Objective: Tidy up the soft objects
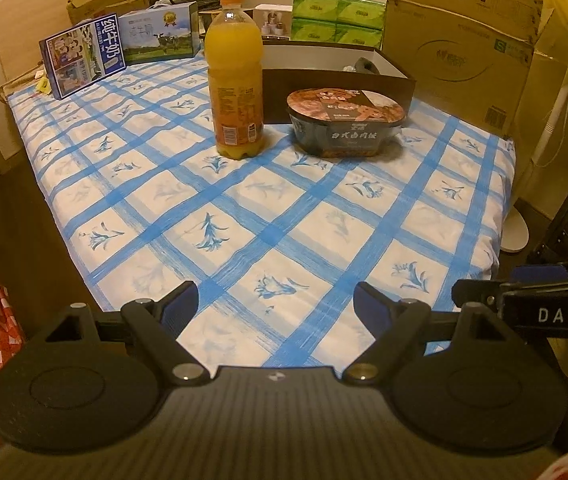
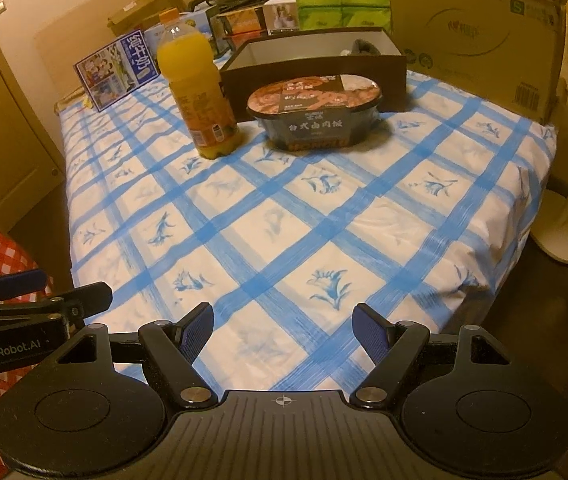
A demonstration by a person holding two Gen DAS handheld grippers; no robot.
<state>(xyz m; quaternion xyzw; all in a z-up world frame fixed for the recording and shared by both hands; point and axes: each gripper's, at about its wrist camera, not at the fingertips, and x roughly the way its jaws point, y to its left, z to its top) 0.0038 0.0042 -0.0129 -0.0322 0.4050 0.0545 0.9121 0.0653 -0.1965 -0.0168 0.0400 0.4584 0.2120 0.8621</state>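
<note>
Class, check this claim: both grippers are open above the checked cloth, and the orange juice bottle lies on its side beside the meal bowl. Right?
Not quite. The orange juice bottle stands upright, as the left wrist view shows. The left gripper, right gripper, checked cloth and meal bowl are as stated.

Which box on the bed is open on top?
The dark brown box with white inside, behind the noodle bowl. The blue milk cartons and the green tissue packs are closed.
</note>
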